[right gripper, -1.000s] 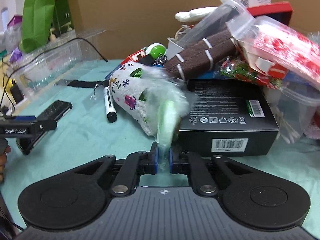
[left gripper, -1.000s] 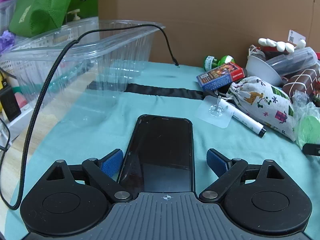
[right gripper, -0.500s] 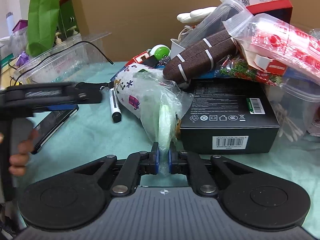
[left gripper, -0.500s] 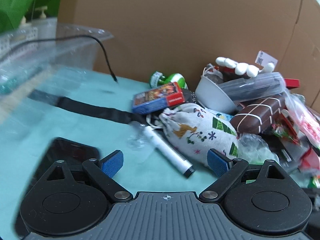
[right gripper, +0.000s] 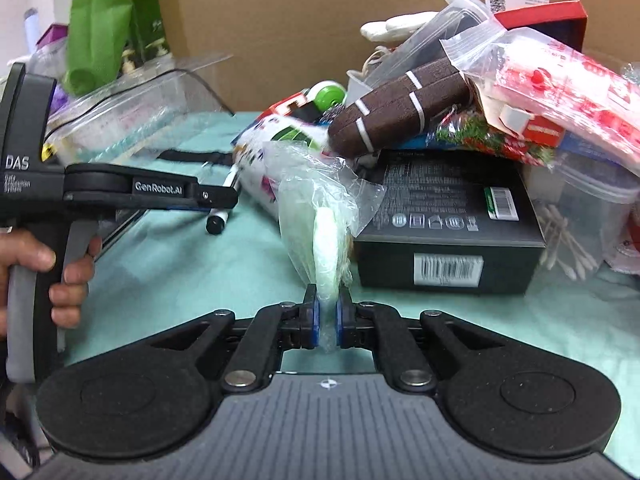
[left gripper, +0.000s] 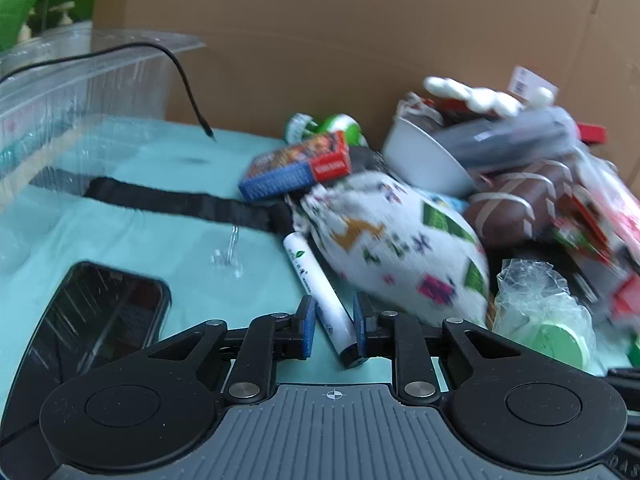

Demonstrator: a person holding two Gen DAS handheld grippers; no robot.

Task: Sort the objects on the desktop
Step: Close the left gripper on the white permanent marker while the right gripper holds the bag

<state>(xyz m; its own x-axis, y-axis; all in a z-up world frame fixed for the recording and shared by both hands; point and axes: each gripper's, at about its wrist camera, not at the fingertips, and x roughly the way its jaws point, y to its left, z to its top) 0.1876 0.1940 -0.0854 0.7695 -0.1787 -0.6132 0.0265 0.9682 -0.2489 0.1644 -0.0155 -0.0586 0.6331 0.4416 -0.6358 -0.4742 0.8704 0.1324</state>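
Swung off the phone, left hand-held gripper (left gripper: 331,326) closing around marker (left gripper: 320,298).

Phone (left gripper: 108,312) left of marker (left gripper: 320,300), printed pouch (left gripper: 396,244) right, card box (left gripper: 296,168) behind.

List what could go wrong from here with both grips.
1. The left gripper is closing on the white marker near its capped end, so the marker may pivot or slip when lifted.
2. The right gripper pinches only the thin plastic bag; the film may tear or slide out.
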